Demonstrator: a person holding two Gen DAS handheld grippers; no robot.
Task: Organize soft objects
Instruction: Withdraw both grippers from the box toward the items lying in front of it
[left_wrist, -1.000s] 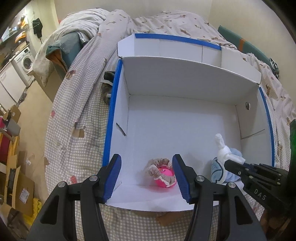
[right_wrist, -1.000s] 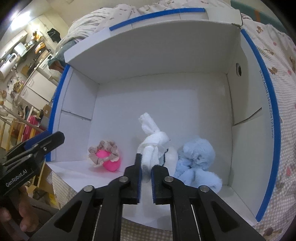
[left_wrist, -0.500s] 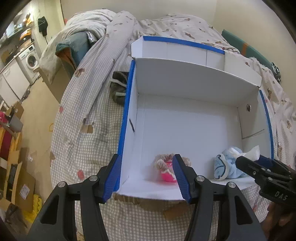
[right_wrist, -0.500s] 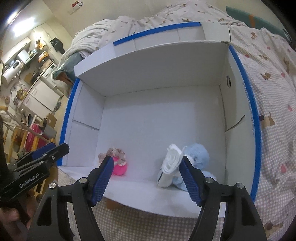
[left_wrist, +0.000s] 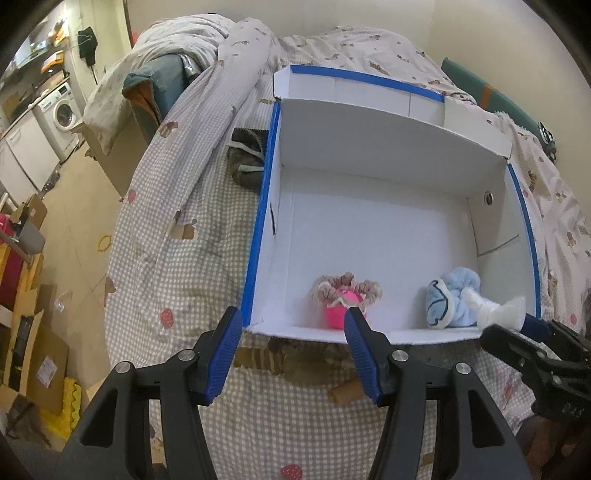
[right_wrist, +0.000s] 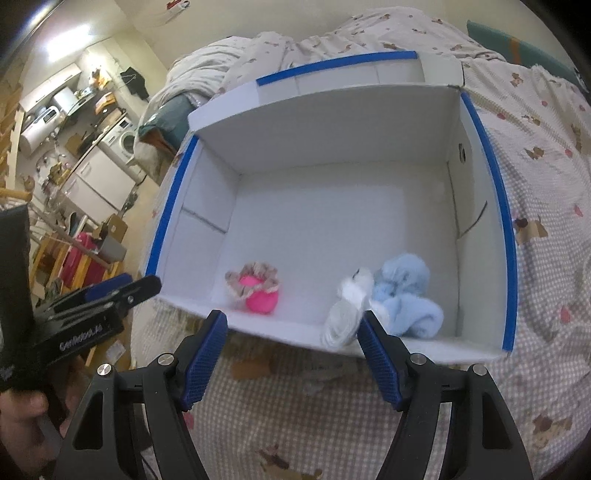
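Note:
A white box with blue-taped rims (left_wrist: 255, 243) (right_wrist: 491, 177) lies on the bed. Inside, near its front wall, are a pink toy with a frilly collar (left_wrist: 341, 301) (right_wrist: 256, 291), a light blue plush (left_wrist: 448, 301) (right_wrist: 404, 291) and a white soft toy (left_wrist: 493, 314) (right_wrist: 347, 306) leaning on the plush. My left gripper (left_wrist: 293, 345) is open and empty, just outside the box front, below the pink toy. My right gripper (right_wrist: 293, 350) is open and empty, just outside the front wall, with the white toy near its right finger.
A dark grey-green garment (left_wrist: 245, 160) lies on the checked bedspread left of the box. Rumpled bedding (left_wrist: 207, 55) is piled at the head of the bed. Cardboard boxes (left_wrist: 33, 350) and a washing machine (left_wrist: 62, 110) stand on the floor at left.
My right gripper opened and let go of the white toy, which now rests against the blue plush. Both grippers pulled back out of the box toward its front edge.

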